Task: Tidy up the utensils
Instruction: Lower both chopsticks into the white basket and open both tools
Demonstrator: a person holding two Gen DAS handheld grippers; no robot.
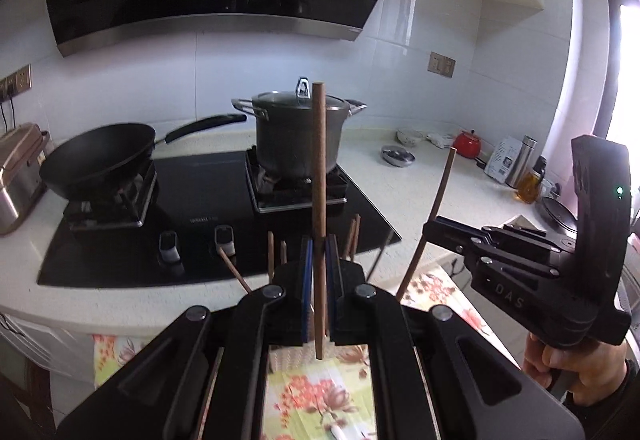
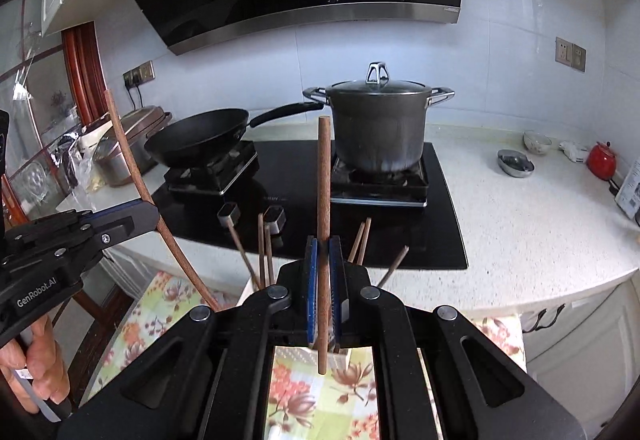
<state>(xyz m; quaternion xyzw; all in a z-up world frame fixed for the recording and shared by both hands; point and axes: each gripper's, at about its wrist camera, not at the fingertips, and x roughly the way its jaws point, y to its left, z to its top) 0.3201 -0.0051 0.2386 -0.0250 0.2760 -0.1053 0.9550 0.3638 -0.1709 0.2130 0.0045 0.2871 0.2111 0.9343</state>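
Your left gripper point(image 1: 319, 260) has its jaws pinched narrow on a brown wooden chopstick point(image 1: 319, 199), held upright, both ends free. Your right gripper point(image 2: 323, 260) clamps a second chopstick point(image 2: 323, 224) the same way, also upright. Just beyond the jaws, more loose chopsticks point(image 2: 264, 252) poke up at angles; what holds them is hidden behind the grippers. Under both lies a floral cloth point(image 2: 320, 392). Past it, the white bench point(image 2: 520, 224) carries a black hob point(image 1: 224, 191) with a wok point(image 1: 100, 155) and a lidded pot point(image 2: 380, 127).
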